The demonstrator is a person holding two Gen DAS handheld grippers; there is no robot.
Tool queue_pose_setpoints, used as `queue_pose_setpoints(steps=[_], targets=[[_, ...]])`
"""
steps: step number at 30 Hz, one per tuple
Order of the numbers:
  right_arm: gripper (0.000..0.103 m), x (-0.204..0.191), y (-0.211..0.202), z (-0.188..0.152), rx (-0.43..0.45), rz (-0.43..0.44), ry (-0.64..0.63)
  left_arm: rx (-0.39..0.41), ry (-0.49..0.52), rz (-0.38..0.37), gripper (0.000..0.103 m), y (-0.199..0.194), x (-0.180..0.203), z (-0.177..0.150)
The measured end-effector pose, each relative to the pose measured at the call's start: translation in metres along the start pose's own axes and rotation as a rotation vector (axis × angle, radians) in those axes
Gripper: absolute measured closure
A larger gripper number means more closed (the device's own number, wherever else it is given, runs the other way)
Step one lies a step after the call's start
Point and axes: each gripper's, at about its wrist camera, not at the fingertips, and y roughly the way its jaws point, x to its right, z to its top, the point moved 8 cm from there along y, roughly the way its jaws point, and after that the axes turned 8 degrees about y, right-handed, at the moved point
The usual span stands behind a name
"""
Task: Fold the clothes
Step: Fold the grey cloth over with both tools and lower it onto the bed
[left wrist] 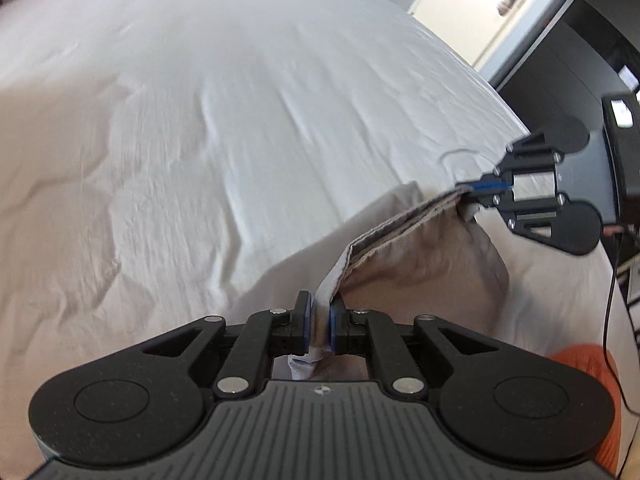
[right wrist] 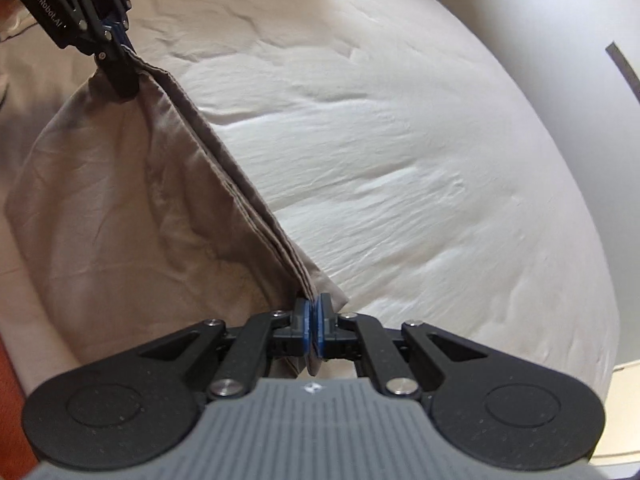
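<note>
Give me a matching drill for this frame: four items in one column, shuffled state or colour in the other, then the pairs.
Column 1:
1. left tool
2. right tool
3. beige cloth
4. bed sheet

Column 2:
A. white, wrinkled, spread under everything
B. shut on one corner of the cloth, bunched fabric between its pads
C. folded in layers, edge stretched between the two tools
D. shut tight on the other corner, pads almost meeting

Pairs: 1-B, 2-D, 3-C, 4-A
</note>
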Motion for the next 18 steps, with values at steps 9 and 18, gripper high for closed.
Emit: queue_pose_setpoints(steps=[9, 18], targets=[[0.098, 0.013, 0.056, -0.007, -0.051, 0.067, 0.121, -0.023, -0.098, -0.029, 0.092, 0.045, -0.032, -0.006], [0.084, 0.038, 0.065, -0.011, 0.016, 0.064, 0.388, 0.055, -0.163, -0.016, 0.09, 0.038, -0.047, -0.003]])
